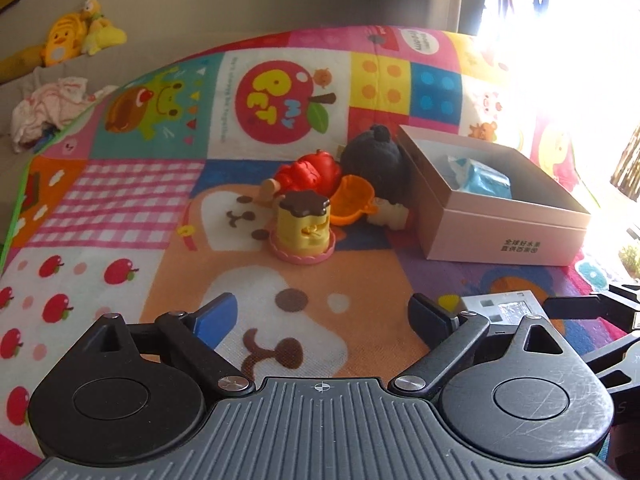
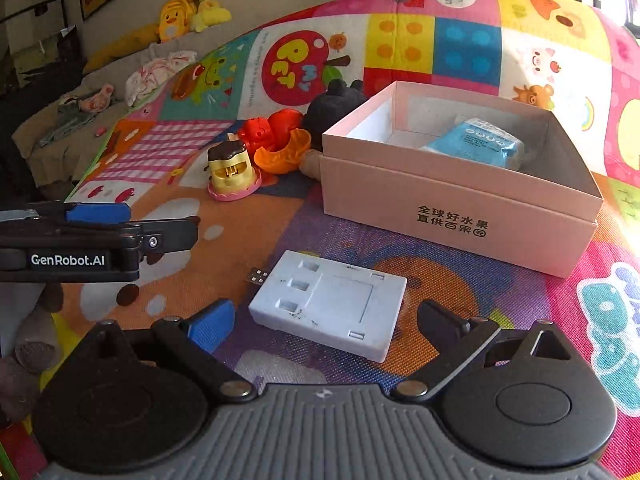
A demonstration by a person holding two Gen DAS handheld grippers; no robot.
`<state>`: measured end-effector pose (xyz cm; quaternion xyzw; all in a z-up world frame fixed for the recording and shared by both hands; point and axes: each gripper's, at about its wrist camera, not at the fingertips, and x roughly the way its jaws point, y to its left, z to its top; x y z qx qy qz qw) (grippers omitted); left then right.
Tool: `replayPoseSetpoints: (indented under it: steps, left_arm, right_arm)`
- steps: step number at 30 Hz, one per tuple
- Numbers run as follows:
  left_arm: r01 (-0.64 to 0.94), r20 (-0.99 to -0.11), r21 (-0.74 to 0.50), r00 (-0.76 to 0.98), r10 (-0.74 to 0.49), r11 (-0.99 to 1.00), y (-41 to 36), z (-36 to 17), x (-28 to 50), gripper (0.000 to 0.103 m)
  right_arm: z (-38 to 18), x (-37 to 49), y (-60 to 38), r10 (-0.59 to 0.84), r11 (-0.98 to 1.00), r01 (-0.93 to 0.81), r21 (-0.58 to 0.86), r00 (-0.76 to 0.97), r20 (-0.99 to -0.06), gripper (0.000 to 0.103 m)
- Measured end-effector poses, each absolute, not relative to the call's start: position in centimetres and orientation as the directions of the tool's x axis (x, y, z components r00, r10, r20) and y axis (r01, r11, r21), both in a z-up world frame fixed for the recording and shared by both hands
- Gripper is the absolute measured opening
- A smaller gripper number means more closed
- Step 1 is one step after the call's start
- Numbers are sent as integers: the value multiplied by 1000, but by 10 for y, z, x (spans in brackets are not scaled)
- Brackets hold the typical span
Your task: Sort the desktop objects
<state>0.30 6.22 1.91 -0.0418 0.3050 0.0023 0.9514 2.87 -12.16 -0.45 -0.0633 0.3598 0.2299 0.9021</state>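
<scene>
Right gripper, jaws spread and empty, straddles white adapter lying crosswise near mat's front edge; left is farther.

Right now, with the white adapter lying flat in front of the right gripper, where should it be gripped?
Probably across the short width of the white adapter, coming from above. It lies flat on the mat, so only its thin side edges offer the open right gripper opposing faces; the broad top cannot be pinched.
</scene>
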Motion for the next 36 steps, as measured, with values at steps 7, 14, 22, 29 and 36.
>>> replayPoseSetpoints:
  steps: [7,14,22,29,36]
  left_arm:
    - [-24,-558,-14,829,12,1000,58,19,22,96]
    - [-84,-592,37,801,89,996,64,6,77,87]
    - [-84,-635,35,768,87,996,59,-2,100,61]
    - [53,-648,12,761,-32,999,33,1,66,61]
    - [243,-652,-31,730,-204,969,7,1,16,65]
  right_arm:
    - [-4,22,-156,269,920,-390,-42,704,-657,83]
    - [-4,16,-214,177,968,-250,-28,754,-633,86]
    - [-7,20,-220,196,972,-235,25,744,-639,97]
    - [-5,19,-219,192,973,-232,21,750,-633,102]
    - [-6,19,-217,190,971,-238,10,747,-637,103]
